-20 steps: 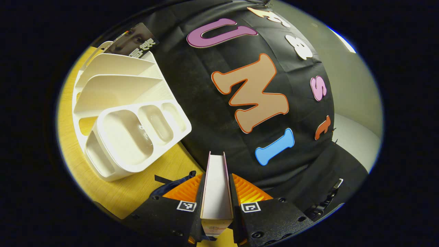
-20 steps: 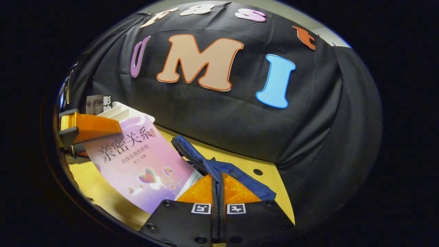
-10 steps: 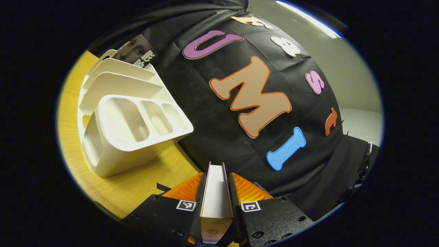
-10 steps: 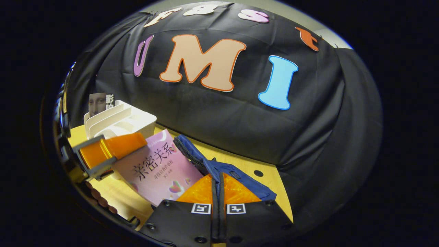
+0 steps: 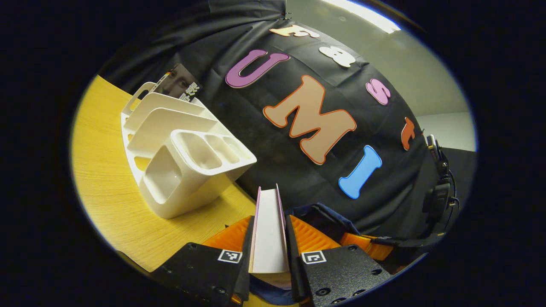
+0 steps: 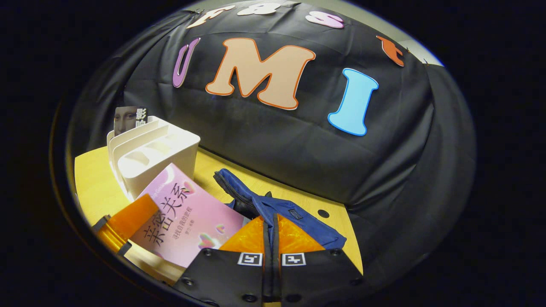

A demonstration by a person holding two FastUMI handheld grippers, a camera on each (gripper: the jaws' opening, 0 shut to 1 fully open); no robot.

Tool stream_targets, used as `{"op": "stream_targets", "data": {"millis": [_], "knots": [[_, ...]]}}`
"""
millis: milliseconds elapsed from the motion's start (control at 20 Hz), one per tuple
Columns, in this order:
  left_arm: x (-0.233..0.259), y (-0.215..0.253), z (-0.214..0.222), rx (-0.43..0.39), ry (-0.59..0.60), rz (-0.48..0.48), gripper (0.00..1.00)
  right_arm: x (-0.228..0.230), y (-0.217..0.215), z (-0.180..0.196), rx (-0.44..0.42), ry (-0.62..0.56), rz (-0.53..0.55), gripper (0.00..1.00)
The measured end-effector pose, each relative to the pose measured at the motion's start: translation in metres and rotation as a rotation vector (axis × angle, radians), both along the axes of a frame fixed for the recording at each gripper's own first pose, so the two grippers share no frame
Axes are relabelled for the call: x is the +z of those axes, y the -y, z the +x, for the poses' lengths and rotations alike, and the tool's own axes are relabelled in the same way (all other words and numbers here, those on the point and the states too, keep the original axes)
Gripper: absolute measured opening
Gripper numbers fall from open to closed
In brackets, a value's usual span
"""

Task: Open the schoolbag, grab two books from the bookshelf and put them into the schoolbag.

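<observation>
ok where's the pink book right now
The pink book is clamped in the left gripper, low left in the right gripper view, between the white bookshelf and the blue schoolbag.

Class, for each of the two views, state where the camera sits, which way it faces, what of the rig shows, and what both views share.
Left gripper view: rides the left tongs, facing the white bookshelf and booth wall; its fingers clamp the pink book.
Right gripper view: rides the right tongs, facing the blue schoolbag, whose fabric its fingers pinch.
Shared: bookshelf, pink book, schoolbag, wooden table.
</observation>
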State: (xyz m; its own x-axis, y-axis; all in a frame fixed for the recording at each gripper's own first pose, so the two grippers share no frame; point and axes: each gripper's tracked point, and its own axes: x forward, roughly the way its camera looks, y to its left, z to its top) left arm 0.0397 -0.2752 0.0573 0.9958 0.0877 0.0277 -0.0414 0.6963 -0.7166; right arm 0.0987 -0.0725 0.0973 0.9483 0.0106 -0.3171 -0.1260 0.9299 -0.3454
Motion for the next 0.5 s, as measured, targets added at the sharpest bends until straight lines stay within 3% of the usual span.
{"op": "stream_targets", "data": {"millis": [200, 500], "knots": [[-0.015, 0.008, -0.019, -0.113, -0.058, 0.006, 0.36, -0.004, 0.0, -0.001, 0.003, -0.009, -0.007, 0.03], [-0.036, 0.021, -0.051, -0.441, -0.176, 0.013, 0.37, -0.008, -0.004, -0.003, 0.007, -0.019, -0.025, 0.03]]}}
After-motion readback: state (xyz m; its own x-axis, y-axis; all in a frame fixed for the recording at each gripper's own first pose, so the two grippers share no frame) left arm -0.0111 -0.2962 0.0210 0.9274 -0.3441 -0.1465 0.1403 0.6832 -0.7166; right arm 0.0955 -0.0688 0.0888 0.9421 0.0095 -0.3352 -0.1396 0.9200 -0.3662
